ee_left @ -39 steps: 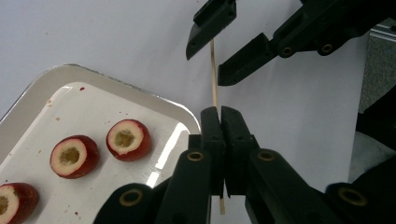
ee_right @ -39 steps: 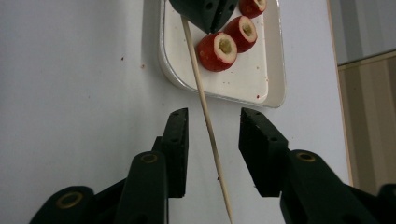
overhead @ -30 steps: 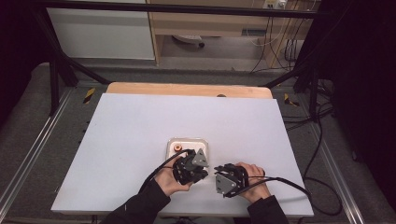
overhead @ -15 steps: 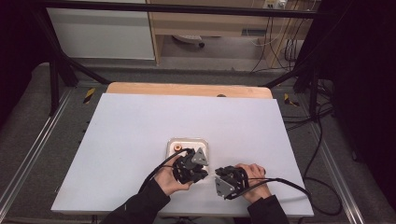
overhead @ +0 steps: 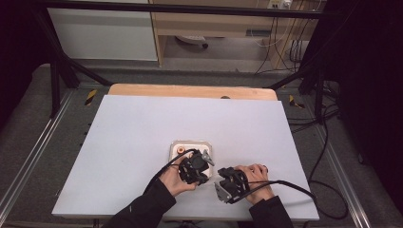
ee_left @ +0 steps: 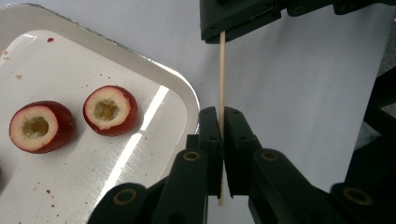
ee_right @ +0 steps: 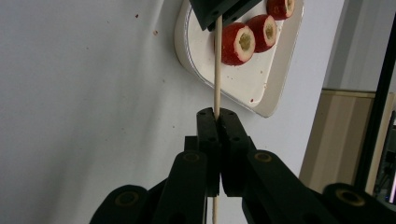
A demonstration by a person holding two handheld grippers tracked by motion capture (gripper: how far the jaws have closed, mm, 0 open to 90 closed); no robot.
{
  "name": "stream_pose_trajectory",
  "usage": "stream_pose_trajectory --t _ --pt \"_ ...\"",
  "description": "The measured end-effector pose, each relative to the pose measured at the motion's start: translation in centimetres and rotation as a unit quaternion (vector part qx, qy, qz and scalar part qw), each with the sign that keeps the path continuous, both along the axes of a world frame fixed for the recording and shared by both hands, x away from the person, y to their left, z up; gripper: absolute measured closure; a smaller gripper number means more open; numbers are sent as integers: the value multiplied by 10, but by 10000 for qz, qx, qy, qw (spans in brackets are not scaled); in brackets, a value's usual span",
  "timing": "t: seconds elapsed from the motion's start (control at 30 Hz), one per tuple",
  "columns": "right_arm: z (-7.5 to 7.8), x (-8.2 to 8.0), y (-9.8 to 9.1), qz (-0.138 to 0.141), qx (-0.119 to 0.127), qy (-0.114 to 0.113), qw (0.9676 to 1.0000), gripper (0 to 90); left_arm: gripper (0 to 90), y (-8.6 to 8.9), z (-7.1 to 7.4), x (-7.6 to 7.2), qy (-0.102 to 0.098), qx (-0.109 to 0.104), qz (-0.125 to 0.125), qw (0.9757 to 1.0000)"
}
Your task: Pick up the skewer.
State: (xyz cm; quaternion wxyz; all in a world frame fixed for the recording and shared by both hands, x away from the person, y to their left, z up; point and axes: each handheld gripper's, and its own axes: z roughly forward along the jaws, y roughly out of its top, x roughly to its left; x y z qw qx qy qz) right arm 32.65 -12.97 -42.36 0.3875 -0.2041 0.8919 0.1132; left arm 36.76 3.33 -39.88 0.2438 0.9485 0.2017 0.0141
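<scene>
1. Table (overhead: 119, 142): a white surface seen from the high view, with a wooden strip along its far edge. My forearms enter from the near edge.

2. Tray (overhead: 190, 144): a white, rounded tray just beyond my left hand, in the near middle of the table. In the left gripper view (ee_left: 93, 70) it lies left of my jaws; red specks dot its floor.

3. Fruits: cored red pieces on the tray, hollow sides up. Two (ee_left: 42, 127) (ee_left: 110, 110) lie side by side in the left gripper view; the right gripper view shows three (ee_right: 238, 43) in a row.

4. Left gripper (overhead: 194, 167): my jaws (ee_left: 221, 122) are closed to a narrow slit on the skewer (ee_left: 222, 70), which passes up between them. They have just been closing after a brief loosening, with the skewer between them.

5. Skewer: a thin pale wooden stick spanning the gap between my two grippers, just beside the tray's edge and over the bare table. Its far end in each gripper view runs into the other gripper's jaws.

6. Right gripper (overhead: 227, 183): just right of the left one, near the table's front edge. My jaws (ee_right: 216, 120) are pressed together on the skewer (ee_right: 217, 65).
</scene>
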Motion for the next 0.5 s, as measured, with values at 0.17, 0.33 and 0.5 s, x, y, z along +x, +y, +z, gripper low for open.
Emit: stream_pose_trajectory --t 0.17,0.33,0.5 --pt "0 0 1 61 -68 -27 10000 891 882 -3 -1 -3 -72 115 -15 9999" --pt "3 1 -2 -222 348 130 9991 782 887 0 1 -7 -303 78 14 9995" --pt "8 7 -11 -866 1269 484 9869 560 887 10 1 -8 -423 9 68 9991"
